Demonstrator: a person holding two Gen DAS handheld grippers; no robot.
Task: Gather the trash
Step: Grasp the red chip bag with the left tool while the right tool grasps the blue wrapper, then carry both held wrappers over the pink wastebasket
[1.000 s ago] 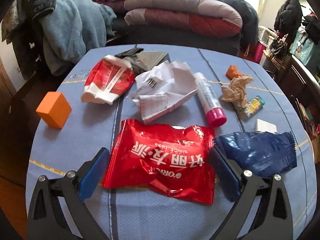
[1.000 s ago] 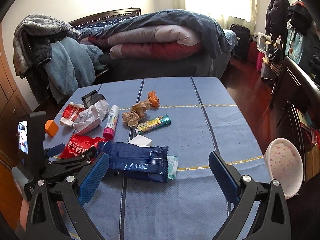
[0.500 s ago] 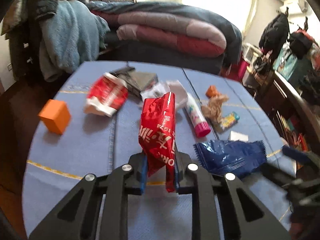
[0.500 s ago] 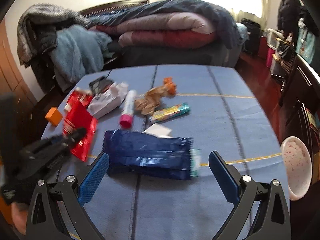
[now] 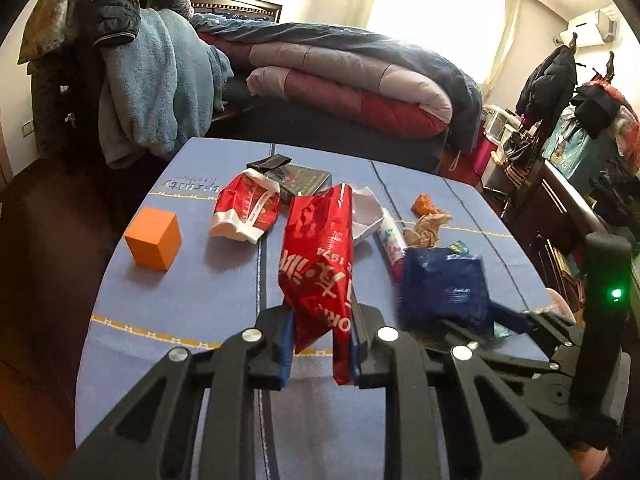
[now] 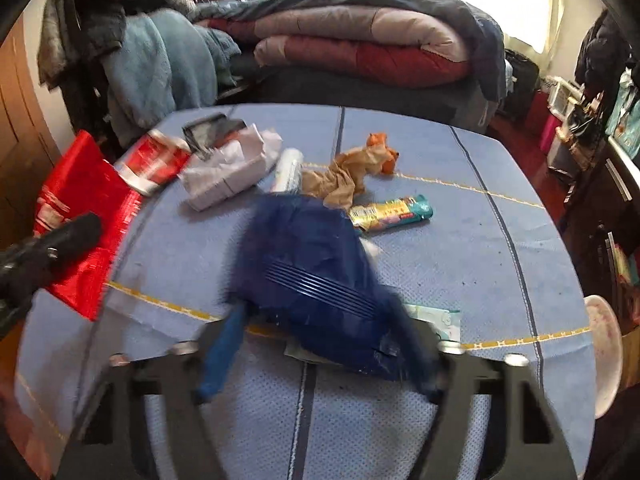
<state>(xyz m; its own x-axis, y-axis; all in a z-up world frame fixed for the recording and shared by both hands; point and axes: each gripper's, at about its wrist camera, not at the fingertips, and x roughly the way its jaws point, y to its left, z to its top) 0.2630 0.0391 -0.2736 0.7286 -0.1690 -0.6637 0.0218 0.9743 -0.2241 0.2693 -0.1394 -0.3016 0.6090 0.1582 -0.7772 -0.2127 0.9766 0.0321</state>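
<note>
My left gripper (image 5: pixel 320 344) is shut on a red snack wrapper (image 5: pixel 318 264) and holds it upright above the blue tablecloth (image 5: pixel 192 292). The wrapper also shows at the left of the right wrist view (image 6: pixel 80 216). My right gripper (image 6: pixel 320 352) is closing around a dark blue wrapper (image 6: pixel 316 276), which is lifted and blurred; it shows in the left wrist view (image 5: pixel 444 292) too. More trash lies on the table: a red-and-white packet (image 5: pixel 246 212), crumpled white paper (image 6: pixel 232 172), a brown paper wad (image 6: pixel 344 176), an orange scrap (image 6: pixel 384 148) and a candy tube (image 6: pixel 390 212).
An orange cube (image 5: pixel 154 238) stands at the table's left edge. A white tube with a pink cap (image 5: pixel 390 240) and a black box (image 5: pixel 302 180) lie mid-table. A pink bowl (image 6: pixel 604 352) sits off the right edge. A bed with quilts (image 5: pixel 340 84) is behind.
My left gripper shut on the red wrapper and lifted it off the table. My right gripper moved in over the dark blue wrapper, narrowed around it and raised it.
</note>
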